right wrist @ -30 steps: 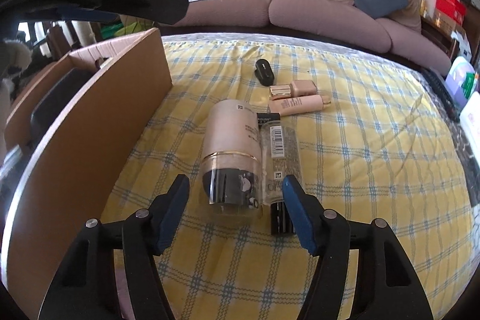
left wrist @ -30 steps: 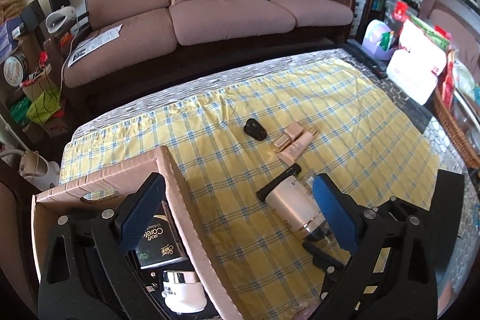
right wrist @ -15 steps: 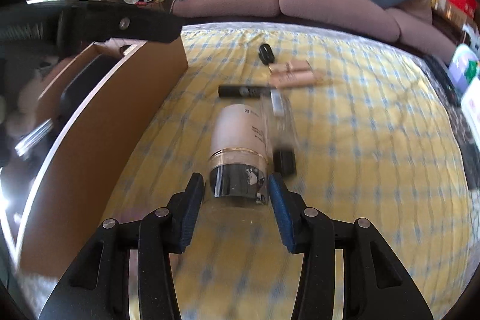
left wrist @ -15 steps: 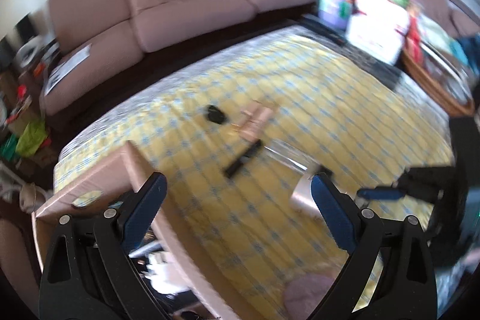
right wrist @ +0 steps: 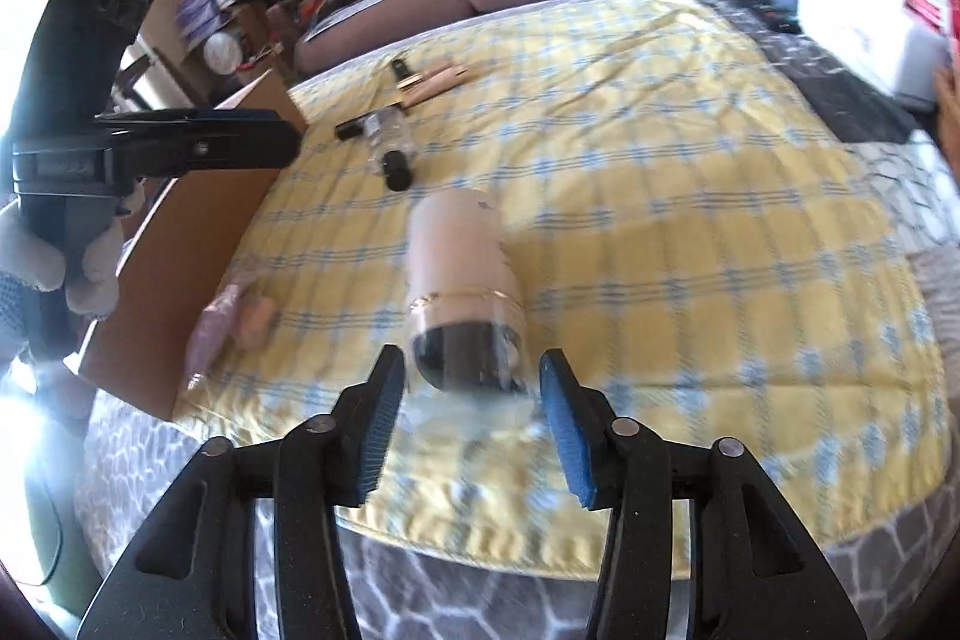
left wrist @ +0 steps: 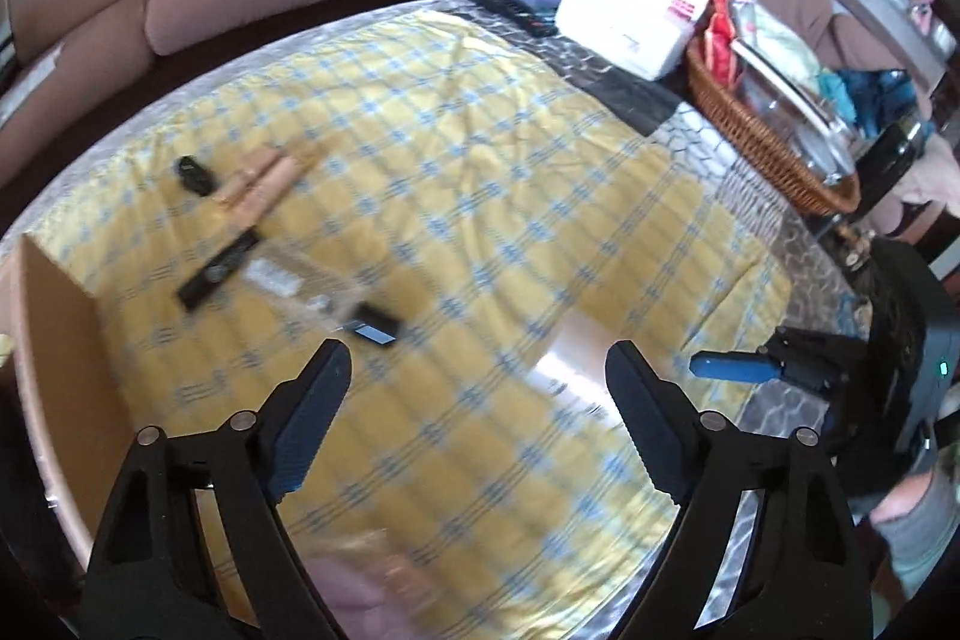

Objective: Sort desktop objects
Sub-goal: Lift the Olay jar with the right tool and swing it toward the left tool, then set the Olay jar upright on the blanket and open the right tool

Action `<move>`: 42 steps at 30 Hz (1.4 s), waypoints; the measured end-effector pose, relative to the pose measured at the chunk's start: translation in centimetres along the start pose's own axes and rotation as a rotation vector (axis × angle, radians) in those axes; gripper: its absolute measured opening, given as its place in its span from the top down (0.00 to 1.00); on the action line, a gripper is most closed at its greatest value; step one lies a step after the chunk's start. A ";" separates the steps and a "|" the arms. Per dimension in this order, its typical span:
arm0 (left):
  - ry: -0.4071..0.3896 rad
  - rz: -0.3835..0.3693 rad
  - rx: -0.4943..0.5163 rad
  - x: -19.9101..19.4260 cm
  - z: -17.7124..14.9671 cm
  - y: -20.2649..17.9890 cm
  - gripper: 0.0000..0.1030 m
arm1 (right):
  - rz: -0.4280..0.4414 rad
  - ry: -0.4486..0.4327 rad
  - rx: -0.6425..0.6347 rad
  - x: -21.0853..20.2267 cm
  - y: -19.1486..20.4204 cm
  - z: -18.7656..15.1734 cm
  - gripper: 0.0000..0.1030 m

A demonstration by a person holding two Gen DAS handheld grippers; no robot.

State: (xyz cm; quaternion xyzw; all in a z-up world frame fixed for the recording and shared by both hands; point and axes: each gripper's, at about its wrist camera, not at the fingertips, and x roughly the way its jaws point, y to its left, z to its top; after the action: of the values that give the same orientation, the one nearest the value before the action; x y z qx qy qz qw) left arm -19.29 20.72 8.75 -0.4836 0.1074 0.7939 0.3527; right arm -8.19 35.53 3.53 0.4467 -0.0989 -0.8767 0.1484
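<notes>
Beige and cylindrical, one large cosmetic bottle (right wrist: 459,274) with a dark cap under a clear cover lies on the yellow checked cloth (right wrist: 660,232) over the table, its capped end between the blue pads of the right gripper (right wrist: 465,421), whose jaws are opening with no clear contact on it. Farther off lie one clear tube with a black cap (right wrist: 393,148), one slim black stick (left wrist: 219,268), two beige tubes (left wrist: 261,181) and one small black item (left wrist: 193,173), near one cardboard box (right wrist: 180,268). Left gripper (left wrist: 477,421) hovers over bare cloth, jaws closing on nothing.
</notes>
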 end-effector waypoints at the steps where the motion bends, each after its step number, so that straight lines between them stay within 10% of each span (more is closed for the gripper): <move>1: 0.004 -0.016 -0.004 0.6 0.2 -0.5 0.20 | -0.021 -0.005 0.002 -0.5 -0.2 -0.2 0.40; 6: 0.040 -0.055 -0.018 3.3 0.4 -1.7 0.36 | -0.074 -0.003 0.008 -1.8 -0.2 -1.4 0.39; 19: 0.091 -0.235 -0.135 6.2 -1.3 -1.4 0.38 | -0.006 -0.021 0.074 0.1 0.9 -1.8 0.58; 32: 0.035 -0.560 -0.752 7.2 -5.9 4.3 0.18 | -0.107 -0.084 -0.002 -1.5 2.0 2.9 0.57; 42: -0.129 -0.378 -0.762 0.3 -6.0 7.5 0.08 | -0.112 -0.065 -0.139 0.8 7.3 5.5 0.57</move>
State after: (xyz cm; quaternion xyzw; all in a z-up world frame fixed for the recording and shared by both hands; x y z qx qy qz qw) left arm -20.24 12.33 4.18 -0.5399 -0.3064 0.7268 0.2940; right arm -11.88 28.67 8.32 0.4114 -0.0172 -0.9025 0.1266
